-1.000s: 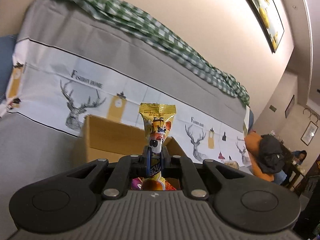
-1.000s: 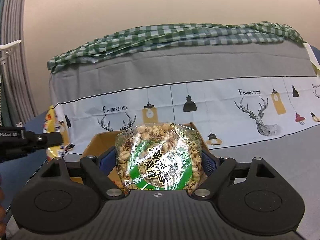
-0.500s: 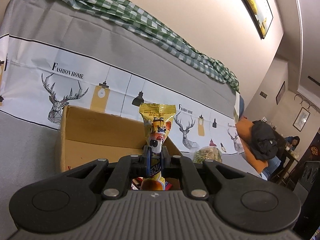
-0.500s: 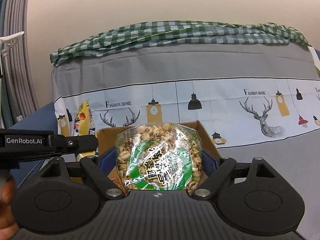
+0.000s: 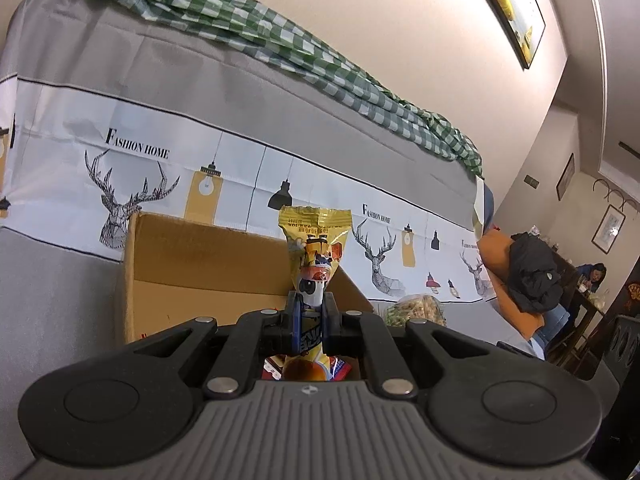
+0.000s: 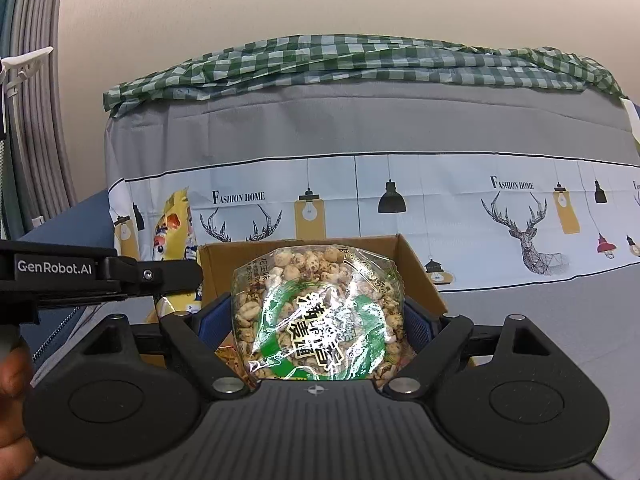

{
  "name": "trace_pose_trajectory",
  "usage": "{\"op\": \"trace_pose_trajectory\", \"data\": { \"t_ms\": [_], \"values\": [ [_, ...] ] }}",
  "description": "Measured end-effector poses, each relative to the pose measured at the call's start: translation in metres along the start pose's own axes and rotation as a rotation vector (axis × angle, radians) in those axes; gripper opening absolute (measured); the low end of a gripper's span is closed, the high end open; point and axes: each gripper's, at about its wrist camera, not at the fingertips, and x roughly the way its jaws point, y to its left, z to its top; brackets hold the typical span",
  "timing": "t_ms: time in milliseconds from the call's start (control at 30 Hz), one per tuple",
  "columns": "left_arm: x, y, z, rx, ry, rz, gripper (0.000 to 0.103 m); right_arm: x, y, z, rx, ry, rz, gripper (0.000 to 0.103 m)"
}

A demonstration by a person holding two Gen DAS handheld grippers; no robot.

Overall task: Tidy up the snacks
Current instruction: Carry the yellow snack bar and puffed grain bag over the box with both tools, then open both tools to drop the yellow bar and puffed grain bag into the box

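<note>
Snacks: left fingers [image 5: 307, 322] pinch a crinkly yellow foil packet [image 5: 314, 256]; right fingers [image 6: 416, 322] clasp a glossy peanut bag [image 6: 320, 312].

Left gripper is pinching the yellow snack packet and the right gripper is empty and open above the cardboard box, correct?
Not quite. The right gripper is not empty: the right wrist view shows it shut on a clear peanut bag above the cardboard box. The left gripper does pinch the yellow snack packet.

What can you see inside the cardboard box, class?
Inside the cardboard box, only scraps of red and orange wrappers show; the left gripper, its yellow packet and the box walls hide the rest.
</note>
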Motion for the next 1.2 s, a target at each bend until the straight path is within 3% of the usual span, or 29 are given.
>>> {"op": "trace_pose_trajectory", "data": {
  "t_ms": [833,867,967,1000,1133,1200],
  "values": [
    [-0.006,-0.002,-0.001,0.04,-0.029,0.01,0.01,0.004,0.003,-0.003,-0.011,0.011,0.001,0.087],
    [-0.006,-0.001,-0.001,0.037,-0.025,0.004,0.012,0.005,0.003,-0.004,-0.009,0.015,0.001,0.088],
    [-0.005,0.001,-0.001,0.03,-0.019,0.013,0.039,0.008,0.003,-0.004,-0.005,0.026,-0.011,0.093],
    [-0.006,0.001,-0.001,0.028,-0.025,0.022,0.043,0.008,0.003,-0.005,-0.005,0.029,-0.018,0.094],
    [-0.009,0.007,0.003,0.008,-0.035,0.03,0.048,0.009,0.001,-0.006,0.001,0.032,-0.027,0.096],
    [-0.011,0.008,0.004,0.011,-0.038,0.035,0.055,0.01,0.001,-0.006,0.001,0.033,-0.029,0.096]
  ]
}}
